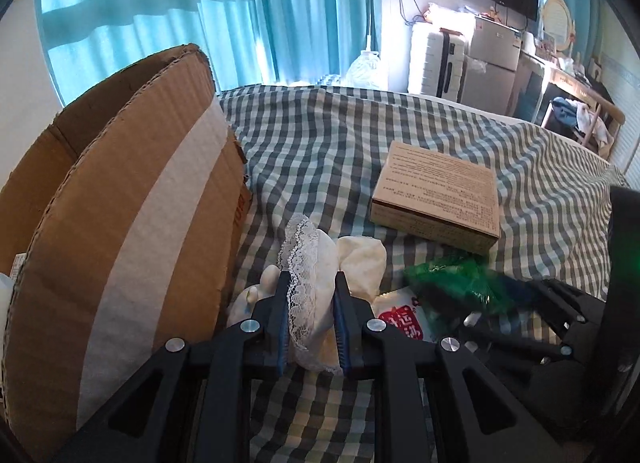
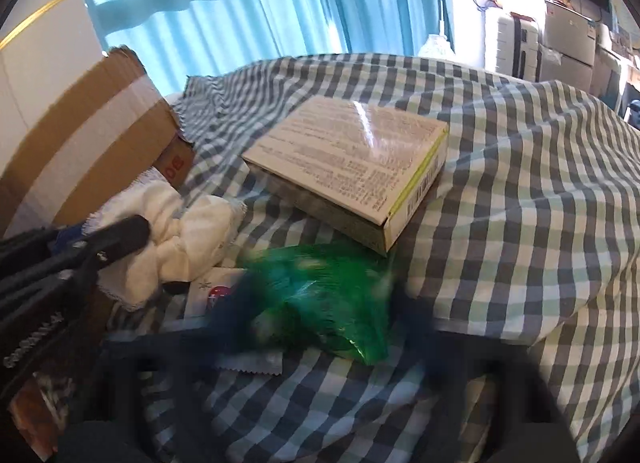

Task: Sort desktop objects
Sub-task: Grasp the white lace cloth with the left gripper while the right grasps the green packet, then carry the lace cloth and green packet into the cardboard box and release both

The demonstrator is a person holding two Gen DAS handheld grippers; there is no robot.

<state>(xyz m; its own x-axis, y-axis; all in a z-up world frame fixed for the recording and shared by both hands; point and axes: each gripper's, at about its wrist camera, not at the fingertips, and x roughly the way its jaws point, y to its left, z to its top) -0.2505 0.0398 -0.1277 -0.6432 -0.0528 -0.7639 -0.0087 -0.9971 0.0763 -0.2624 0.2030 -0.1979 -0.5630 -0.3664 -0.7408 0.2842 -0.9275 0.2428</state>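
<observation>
My left gripper [image 1: 309, 283] is shut on a white lace-trimmed cloth [image 1: 310, 263] and holds it just above the checked cloth, beside the open cardboard box [image 1: 132, 231]. In the right wrist view the same white cloth [image 2: 176, 231] shows at the left with the left gripper's black finger [image 2: 120, 241] on it. My right gripper [image 2: 324, 303] is motion-blurred; its fingers stand on either side of a green plastic bag [image 2: 332, 303]. Whether they grip it I cannot tell. The bag also shows in the left wrist view [image 1: 452, 283]. A flat printed carton [image 1: 438, 197] [image 2: 352, 167] lies behind the bag.
A white sachet with red print [image 1: 400, 319] [image 2: 216, 295] lies under the green bag. The checked cloth [image 1: 320, 151] [image 2: 520, 203] covers the whole surface and bulges at the right. Teal curtains [image 1: 200, 15], a white suitcase [image 1: 436, 63] and a fridge [image 1: 492, 59] stand behind.
</observation>
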